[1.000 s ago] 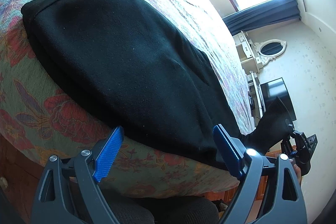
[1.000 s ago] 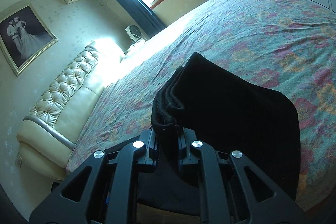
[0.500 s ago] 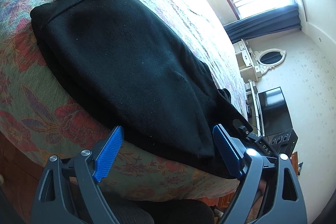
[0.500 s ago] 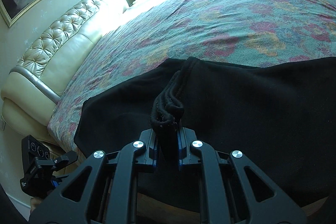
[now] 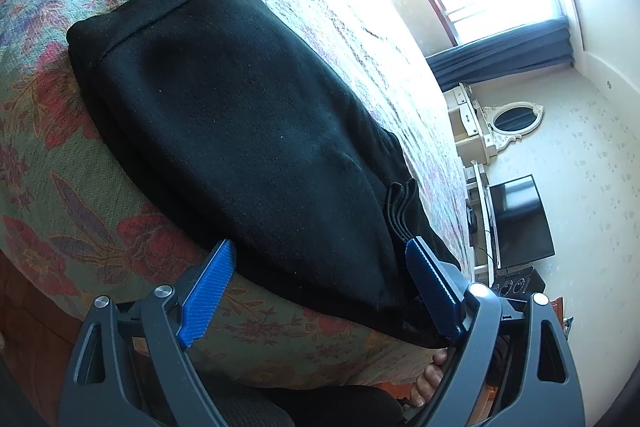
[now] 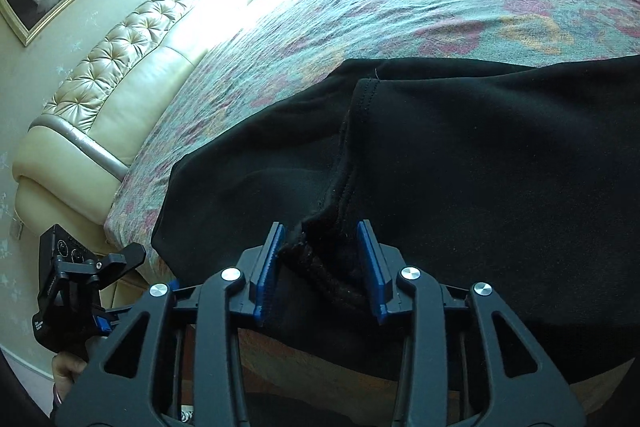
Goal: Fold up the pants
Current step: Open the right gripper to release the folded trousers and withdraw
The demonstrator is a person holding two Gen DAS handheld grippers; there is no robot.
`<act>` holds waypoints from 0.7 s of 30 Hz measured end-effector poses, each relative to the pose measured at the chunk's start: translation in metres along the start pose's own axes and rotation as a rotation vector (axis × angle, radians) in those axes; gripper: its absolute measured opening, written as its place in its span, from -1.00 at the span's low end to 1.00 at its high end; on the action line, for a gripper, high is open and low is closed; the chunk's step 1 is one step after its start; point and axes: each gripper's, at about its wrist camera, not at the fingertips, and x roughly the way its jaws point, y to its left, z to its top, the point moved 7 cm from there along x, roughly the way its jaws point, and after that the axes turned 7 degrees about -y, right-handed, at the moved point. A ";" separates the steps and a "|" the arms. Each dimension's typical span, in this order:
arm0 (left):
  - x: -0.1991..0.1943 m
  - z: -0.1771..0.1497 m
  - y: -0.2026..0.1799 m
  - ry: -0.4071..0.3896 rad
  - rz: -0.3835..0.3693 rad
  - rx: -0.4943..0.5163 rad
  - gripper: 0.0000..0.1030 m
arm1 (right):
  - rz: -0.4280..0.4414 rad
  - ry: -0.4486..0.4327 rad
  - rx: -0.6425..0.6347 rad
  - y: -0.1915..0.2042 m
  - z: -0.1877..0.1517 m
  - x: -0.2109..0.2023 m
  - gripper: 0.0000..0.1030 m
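No legible text, labels or numbers — none readable anywhere

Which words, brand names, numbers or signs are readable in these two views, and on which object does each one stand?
None can be read.
The left gripper shows small pale marks on its black body, too small and blurred to read.
The black pants show no label.
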 end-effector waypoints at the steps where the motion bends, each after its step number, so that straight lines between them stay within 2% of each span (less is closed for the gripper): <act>1: -0.001 0.002 0.001 0.000 0.000 0.000 0.66 | 0.007 0.006 -0.002 0.003 -0.002 -0.001 -0.04; 8: -0.011 0.008 0.005 -0.009 -0.003 0.012 0.66 | 0.066 0.069 -0.029 0.015 -0.019 -0.011 0.21; 12: -0.022 0.016 0.003 -0.023 -0.040 0.028 0.66 | 0.117 0.036 -0.010 0.018 -0.021 -0.032 0.21; 16: -0.048 0.037 0.009 -0.054 -0.096 0.037 0.66 | 0.152 -0.023 -0.038 0.017 -0.031 -0.061 0.21; 19: -0.074 0.063 0.029 -0.107 -0.114 0.018 0.66 | 0.152 -0.059 -0.045 0.005 -0.042 -0.075 0.21; 21: -0.086 0.083 0.049 -0.131 -0.127 -0.030 0.66 | 0.150 -0.060 -0.027 -0.004 -0.053 -0.079 0.21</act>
